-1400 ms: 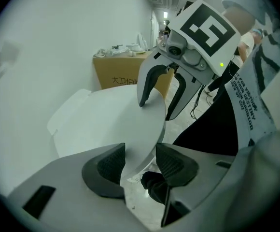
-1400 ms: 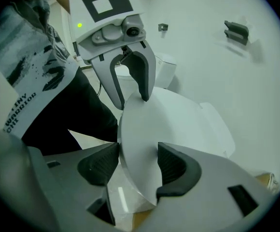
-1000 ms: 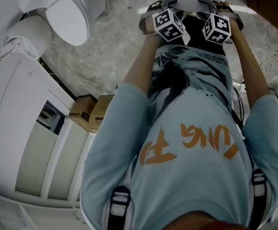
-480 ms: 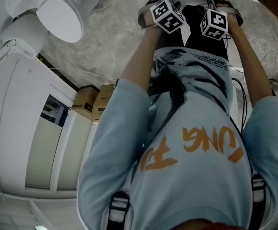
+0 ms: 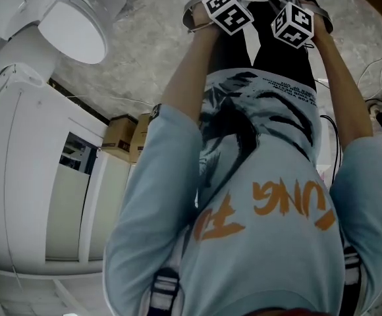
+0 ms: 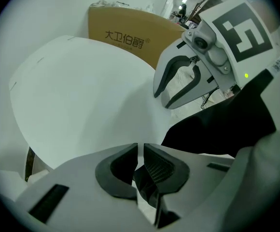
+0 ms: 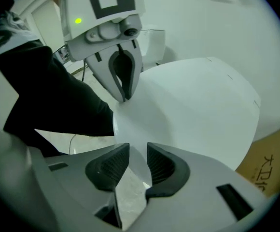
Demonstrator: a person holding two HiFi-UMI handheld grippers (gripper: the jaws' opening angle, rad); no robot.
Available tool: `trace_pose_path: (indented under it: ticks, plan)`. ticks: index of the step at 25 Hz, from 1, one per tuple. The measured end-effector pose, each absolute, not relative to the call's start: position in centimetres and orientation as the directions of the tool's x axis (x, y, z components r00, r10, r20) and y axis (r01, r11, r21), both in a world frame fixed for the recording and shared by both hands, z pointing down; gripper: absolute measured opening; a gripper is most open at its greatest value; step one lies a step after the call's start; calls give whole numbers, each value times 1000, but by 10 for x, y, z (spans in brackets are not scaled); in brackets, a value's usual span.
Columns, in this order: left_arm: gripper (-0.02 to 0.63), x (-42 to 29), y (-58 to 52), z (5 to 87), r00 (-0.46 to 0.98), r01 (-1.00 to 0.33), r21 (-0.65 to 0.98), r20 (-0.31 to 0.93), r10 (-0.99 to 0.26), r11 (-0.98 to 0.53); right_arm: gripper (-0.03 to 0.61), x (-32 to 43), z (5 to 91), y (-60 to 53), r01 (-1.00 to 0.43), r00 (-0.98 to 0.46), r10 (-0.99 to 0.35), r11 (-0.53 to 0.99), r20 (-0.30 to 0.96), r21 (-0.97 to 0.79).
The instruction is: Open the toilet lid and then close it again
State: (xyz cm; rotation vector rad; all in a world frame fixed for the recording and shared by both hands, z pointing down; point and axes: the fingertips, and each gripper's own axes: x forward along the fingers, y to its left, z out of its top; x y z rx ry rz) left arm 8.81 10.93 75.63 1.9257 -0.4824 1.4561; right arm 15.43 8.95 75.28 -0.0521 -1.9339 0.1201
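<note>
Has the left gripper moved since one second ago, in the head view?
Yes. The left gripper has shifted toward the picture's top, away from the cardboard boxes. Its jaws have just been closing; nothing shows between them.

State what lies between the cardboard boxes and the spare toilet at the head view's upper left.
Grey marbled floor lies between the cardboard boxes and that toilet, shown in the head view.

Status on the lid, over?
Left tool all but shut at lid rim; right tool straddles rim; both just been closing. Lid looks down. No obstruction seen.
</note>
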Motion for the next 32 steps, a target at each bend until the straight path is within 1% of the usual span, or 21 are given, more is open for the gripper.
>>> trace_pose_path:
  ticks: [1,2,5,7,10,12,14,15,17,19,21,23,26,28,30,32]
  plan:
    - [57,88,110,760,307,-639,288,946,106,-714,118,156,757,86,-74,-355,75,991,932,-109]
    - [57,87,109,764,304,-635,289,946,112,-717,75,157,761,81,-133,-351,56,985,935,-109]
    - [55,87,108,774,295,-631,295,947,129,-717,43,161,771,72,-304,-338,13,945,941,-122]
    - [55,90,110,778,283,-638,296,949,141,-710,37,163,776,71,-378,-322,-2,917,947,-126]
    - [44,90,110,777,256,-648,279,956,142,-709,34,165,775,71,-421,-289,0,898,957,-127]
    - [40,91,113,772,261,-645,289,953,151,-707,12,166,769,72,-438,-276,0,890,961,-125]
    - [30,97,121,760,293,-643,316,943,157,-697,12,169,756,75,-453,-297,-13,882,955,-129]
    - [28,100,122,751,313,-650,319,940,139,-690,12,169,746,75,-465,-321,-25,875,947,-134]
    - [26,102,113,727,360,-686,307,931,58,-660,12,169,726,68,-501,-376,-63,853,924,-146]
    - [26,103,104,696,424,-735,318,905,-40,-599,12,169,703,63,-550,-431,-93,815,897,-180]
    - [26,102,94,658,502,-772,365,852,-147,-520,12,166,679,58,-603,-490,-130,765,862,-228]
    - [26,95,75,618,549,-802,398,786,-286,-447,12,159,652,39,-644,-547,-190,718,815,-264]
    - [26,75,48,557,522,-852,405,687,-505,-330,12,148,602,19,-664,-626,-256,670,737,-332]
    - [26,61,35,517,479,-873,410,617,-624,-265,12,138,568,7,-661,-667,-297,658,684,-360]
    - [26,47,20,480,431,-890,394,556,-711,-231,12,128,535,-9,-658,-690,-338,661,640,-360]
    - [26,34,6,444,386,-907,359,506,-771,-218,12,116,502,-26,-652,-711,-378,669,593,-356]
